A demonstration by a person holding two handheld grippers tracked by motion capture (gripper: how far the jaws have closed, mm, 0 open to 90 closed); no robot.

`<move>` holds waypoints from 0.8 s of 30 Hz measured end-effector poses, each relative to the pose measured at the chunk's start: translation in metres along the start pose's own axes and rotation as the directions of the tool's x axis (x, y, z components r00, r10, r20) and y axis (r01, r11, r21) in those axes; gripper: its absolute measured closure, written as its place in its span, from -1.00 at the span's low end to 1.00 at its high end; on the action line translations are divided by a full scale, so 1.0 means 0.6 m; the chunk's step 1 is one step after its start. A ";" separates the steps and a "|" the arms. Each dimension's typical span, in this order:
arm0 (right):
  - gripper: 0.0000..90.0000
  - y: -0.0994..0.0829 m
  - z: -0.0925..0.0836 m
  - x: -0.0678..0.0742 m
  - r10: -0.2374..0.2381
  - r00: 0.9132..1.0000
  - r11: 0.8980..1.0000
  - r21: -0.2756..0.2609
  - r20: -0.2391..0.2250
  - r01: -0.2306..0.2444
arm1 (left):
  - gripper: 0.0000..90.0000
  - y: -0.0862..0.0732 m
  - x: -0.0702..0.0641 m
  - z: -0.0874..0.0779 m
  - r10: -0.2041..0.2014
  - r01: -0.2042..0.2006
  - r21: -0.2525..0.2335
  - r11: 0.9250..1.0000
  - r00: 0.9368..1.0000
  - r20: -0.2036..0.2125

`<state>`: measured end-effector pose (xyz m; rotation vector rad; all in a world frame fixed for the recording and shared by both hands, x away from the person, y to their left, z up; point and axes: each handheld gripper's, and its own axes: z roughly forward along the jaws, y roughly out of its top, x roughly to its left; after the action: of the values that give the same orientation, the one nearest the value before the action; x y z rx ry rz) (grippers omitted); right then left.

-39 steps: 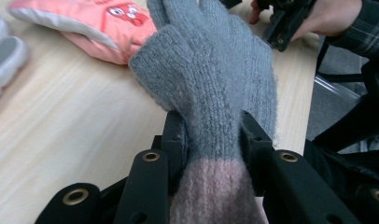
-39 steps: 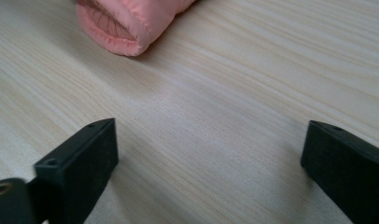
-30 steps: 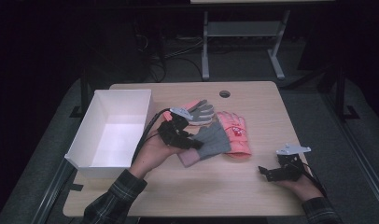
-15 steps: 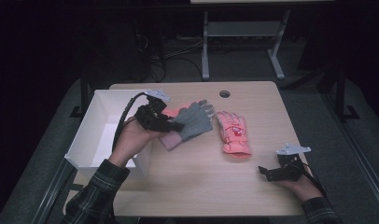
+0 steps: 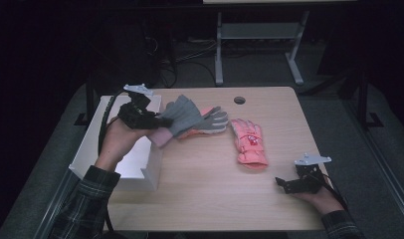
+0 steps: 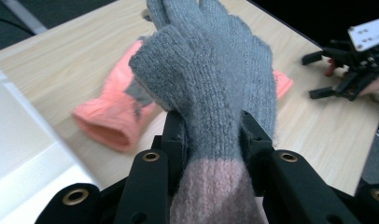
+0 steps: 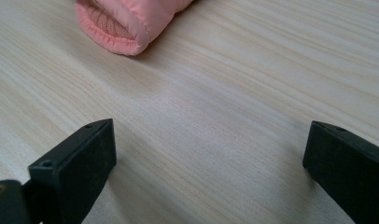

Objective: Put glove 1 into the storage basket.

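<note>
Since a moment ago my left gripper (image 5: 157,121) has carried the grey knitted glove with a pink cuff (image 5: 182,115) further toward the open white cardboard box (image 5: 93,149), and it now sits over the box's near wall with its jaws clamped on the glove just above the cuff. Ahead of that gripper a second grey-and-pink glove (image 5: 210,122) lies on the wooden table (image 5: 210,199). My right gripper (image 5: 285,184) rests low on the table, jaws wide apart, the padded salmon-pink glove (image 5: 249,143) just beyond them.
</note>
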<state>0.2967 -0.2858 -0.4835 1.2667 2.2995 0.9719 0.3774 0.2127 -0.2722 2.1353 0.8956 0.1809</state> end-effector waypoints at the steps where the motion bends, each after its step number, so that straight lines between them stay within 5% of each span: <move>1: -0.96 0.000 0.000 0.000 0.000 1.000 1.000 0.000 0.000 0.000 | 0.53 -0.002 0.005 -0.004 -0.011 0.011 -0.007 1.000 1.000 -0.010; 10: -0.96 0.000 0.000 0.000 0.000 1.000 1.000 0.000 0.000 0.000 | 0.53 -0.027 0.055 -0.033 -0.091 0.088 -0.042 0.995 0.992 -0.087; 14: -0.96 0.000 0.000 0.000 -0.001 1.000 1.000 0.000 0.000 0.001 | 0.53 -0.042 0.080 -0.042 -0.136 0.130 -0.053 0.990 0.983 -0.125; 16: -0.96 0.000 0.000 0.000 0.000 1.000 1.000 0.000 0.000 0.000 | 0.53 -0.056 0.099 -0.050 -0.170 0.163 -0.056 0.985 0.972 -0.161; 17: -0.96 0.000 0.000 0.000 0.000 1.000 1.000 0.000 0.000 0.000 | 0.53 -0.056 0.099 -0.050 -0.170 0.163 -0.056 0.985 0.972 -0.161; 19: -0.96 0.000 0.000 0.000 0.000 1.000 1.000 0.000 0.000 0.000 | 0.53 -0.071 0.116 -0.052 -0.202 0.195 -0.052 0.979 0.960 -0.196; 24: -0.96 0.000 0.000 0.000 -0.001 1.000 1.000 0.000 0.000 0.001 | 0.53 -0.096 0.143 -0.045 -0.251 0.247 -0.046 0.968 0.943 -0.220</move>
<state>0.2967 -0.2859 -0.4836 1.2660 2.2998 0.9714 0.3991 0.3104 -0.3094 1.9885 1.2820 0.3039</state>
